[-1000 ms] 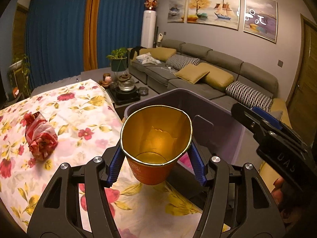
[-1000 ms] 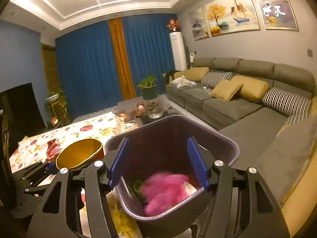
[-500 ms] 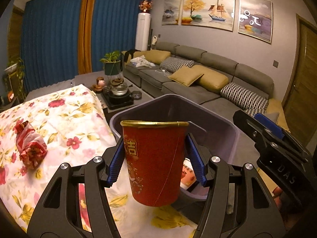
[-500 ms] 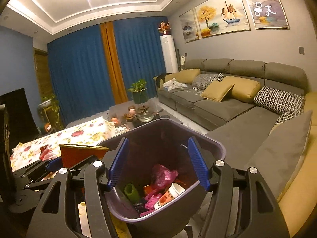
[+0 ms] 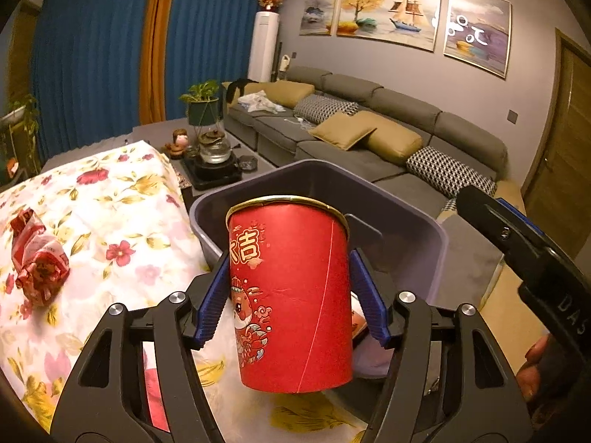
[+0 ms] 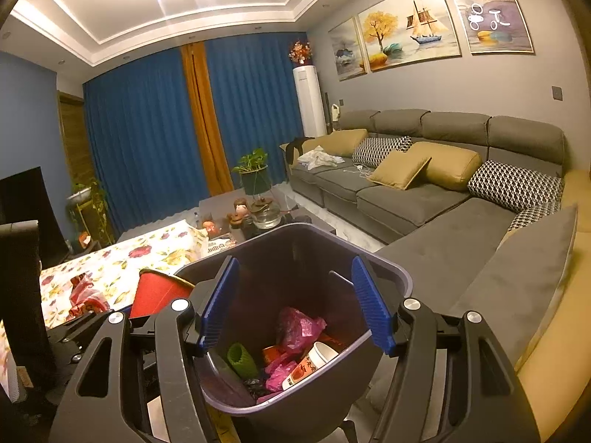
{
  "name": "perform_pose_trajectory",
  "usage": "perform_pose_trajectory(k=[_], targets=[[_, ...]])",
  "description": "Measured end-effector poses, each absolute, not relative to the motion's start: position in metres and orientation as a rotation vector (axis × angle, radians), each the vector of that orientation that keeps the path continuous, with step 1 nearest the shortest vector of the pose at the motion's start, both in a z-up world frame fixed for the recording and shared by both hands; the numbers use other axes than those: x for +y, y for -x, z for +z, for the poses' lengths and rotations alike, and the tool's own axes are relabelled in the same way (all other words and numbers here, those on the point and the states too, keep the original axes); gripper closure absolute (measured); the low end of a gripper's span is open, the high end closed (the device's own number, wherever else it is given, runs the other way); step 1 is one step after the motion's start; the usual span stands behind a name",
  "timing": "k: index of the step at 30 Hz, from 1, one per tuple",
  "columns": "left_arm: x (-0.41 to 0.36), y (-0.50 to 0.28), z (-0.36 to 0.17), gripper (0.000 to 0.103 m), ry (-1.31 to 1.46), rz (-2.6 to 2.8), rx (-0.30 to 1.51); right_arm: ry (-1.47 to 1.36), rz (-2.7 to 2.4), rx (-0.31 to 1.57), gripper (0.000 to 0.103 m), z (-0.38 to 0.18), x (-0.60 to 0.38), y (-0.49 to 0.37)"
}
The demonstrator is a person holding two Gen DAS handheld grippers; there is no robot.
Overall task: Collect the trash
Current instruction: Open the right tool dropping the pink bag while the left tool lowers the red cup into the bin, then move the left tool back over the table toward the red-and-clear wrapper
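Left wrist view: left gripper (image 5: 291, 297), jaws opening, straddles red cup (image 5: 291, 295) beside bin rim (image 5: 439, 236).

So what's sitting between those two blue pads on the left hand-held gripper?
A red paper cup, upright, in the left wrist view. The left hand-held gripper is opening around it.

One cup (image 5: 291, 295), one bin (image 6: 369, 269), one wrapper (image 5: 37, 262)

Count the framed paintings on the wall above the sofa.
3, in a row above the sofa: left painting, wide middle painting with a sailboat, right painting. None seems hidden.
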State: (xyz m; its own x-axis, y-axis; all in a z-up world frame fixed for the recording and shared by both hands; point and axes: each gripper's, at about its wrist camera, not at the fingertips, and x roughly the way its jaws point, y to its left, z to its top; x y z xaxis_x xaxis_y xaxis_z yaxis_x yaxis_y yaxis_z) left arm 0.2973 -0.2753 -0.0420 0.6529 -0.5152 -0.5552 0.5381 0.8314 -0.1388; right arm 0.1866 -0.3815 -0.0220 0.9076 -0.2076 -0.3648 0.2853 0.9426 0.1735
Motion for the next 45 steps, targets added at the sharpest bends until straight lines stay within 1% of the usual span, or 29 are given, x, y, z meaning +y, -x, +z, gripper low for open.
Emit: perform_pose_trajectory(k=[3, 6, 8, 15, 45], targets=[[-0.269, -0.298, -0.042, 0.025, -0.016, -0.584, 0.617, -0.226, -0.256, 0.349, 0.039, -0.022, -0.381, -0.187], [-0.262, -0.297, -0.040, 0.018, 0.014, -0.574, 0.613, -0.220, -0.252, 0.351, 0.039, -0.022, -0.380, -0.188], [-0.260, -0.297, -0.040, 0.017, 0.023, -0.576, 0.614, -0.219, -0.250, 0.352, 0.039, -0.023, -0.378, -0.189], [-0.259, -0.296, -0.044, 0.017, 0.004, -0.577, 0.620, -0.216, -0.248, 0.358, 0.039, -0.023, -0.375, -0.189], [-0.180, -0.285, -0.030, 0.017, 0.083, -0.456, 0.560, -0.162, -0.165, 0.397, 0.039, -0.030, -0.337, -0.195]])
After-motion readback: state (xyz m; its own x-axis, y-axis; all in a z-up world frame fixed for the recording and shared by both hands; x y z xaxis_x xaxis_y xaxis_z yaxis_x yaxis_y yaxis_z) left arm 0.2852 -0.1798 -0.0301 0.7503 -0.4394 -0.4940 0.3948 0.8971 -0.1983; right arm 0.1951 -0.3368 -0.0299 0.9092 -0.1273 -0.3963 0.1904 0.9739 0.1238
